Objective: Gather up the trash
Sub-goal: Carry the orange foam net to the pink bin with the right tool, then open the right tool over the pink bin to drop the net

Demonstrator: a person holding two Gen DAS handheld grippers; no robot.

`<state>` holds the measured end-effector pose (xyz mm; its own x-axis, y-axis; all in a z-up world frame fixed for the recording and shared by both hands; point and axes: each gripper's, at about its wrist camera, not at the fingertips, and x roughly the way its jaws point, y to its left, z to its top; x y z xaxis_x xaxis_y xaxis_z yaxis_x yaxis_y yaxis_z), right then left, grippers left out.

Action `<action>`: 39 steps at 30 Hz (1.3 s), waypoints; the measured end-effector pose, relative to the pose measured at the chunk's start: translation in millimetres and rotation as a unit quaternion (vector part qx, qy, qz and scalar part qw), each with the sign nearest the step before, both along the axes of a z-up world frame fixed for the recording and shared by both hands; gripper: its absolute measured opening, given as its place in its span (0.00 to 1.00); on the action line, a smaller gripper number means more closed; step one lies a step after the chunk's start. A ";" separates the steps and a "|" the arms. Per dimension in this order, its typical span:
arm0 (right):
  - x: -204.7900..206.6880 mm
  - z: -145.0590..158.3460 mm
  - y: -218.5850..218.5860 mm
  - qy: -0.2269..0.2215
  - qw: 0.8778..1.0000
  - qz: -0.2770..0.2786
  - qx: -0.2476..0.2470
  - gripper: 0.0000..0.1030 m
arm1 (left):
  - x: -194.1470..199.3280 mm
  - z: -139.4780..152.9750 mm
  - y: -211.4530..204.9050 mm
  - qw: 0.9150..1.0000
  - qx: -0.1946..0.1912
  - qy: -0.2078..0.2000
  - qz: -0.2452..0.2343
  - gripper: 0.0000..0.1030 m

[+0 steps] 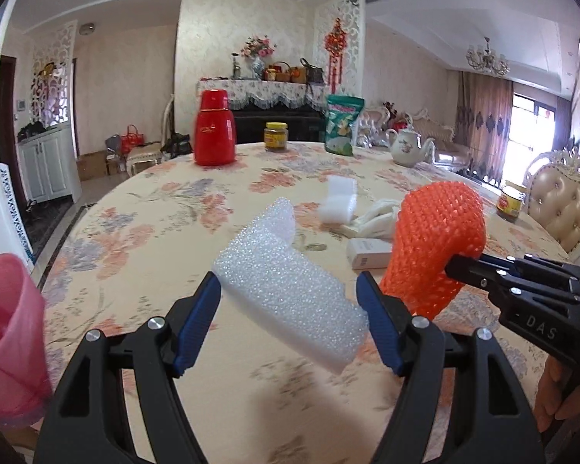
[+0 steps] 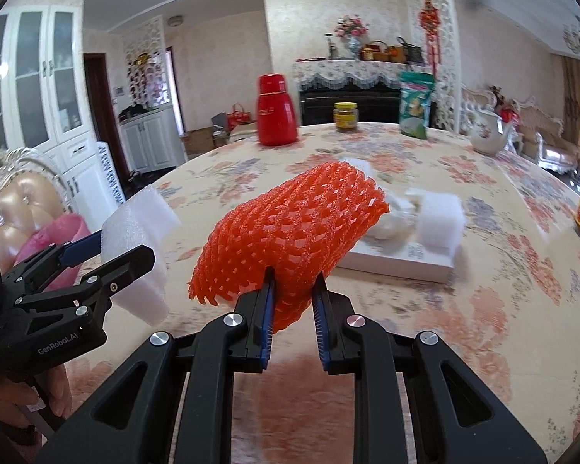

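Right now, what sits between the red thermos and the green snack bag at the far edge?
One yellow-lidded jar stands between the red thermos and the green snack bag; bare tablecloth otherwise. Both wrist views show it.

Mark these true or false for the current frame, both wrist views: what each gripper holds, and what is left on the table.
1. The left gripper holds a white foam sheet. True.
2. The right gripper is empty. False: it is shut on an orange foam net.
3. The red thermos lies on its side. False: it stands upright on the table.
4. A pink-lined bin shows at the left edge of the left wrist view. True.
5. A flat white box lies on the table. True.
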<state>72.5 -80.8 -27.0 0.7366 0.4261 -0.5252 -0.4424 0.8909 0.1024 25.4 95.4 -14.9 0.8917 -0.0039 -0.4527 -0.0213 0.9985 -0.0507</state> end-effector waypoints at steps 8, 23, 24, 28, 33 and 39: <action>-9.0 9.7 59.5 -0.004 0.998 0.066 -0.004 0.20 | -28.8 1.6 56.0 0.998 -0.012 -0.011 0.056 0.68; -23.5 29.6 217.4 -0.009 0.969 0.248 -0.005 0.20 | -97.9 17.6 196.8 0.979 -0.014 -0.035 0.202 0.68; -25.8 30.9 230.9 -0.013 0.965 0.262 -0.007 0.20 | -102.9 18.3 210.2 0.976 -0.015 -0.035 0.215 0.69; -30.0 31.3 278.1 -0.017 0.950 0.310 -0.012 0.20 | -119.4 20.7 246.5 0.969 -0.008 -0.033 0.246 0.69; -28.4 24.9 326.5 -0.012 0.935 0.355 -0.022 0.20 | -128.1 13.2 295.5 0.961 -0.014 -0.019 0.277 0.69; -28.7 15.8 374.8 -0.017 0.917 0.396 -0.042 0.20 | -126.2 4.1 340.7 0.953 -0.015 -0.002 0.303 0.72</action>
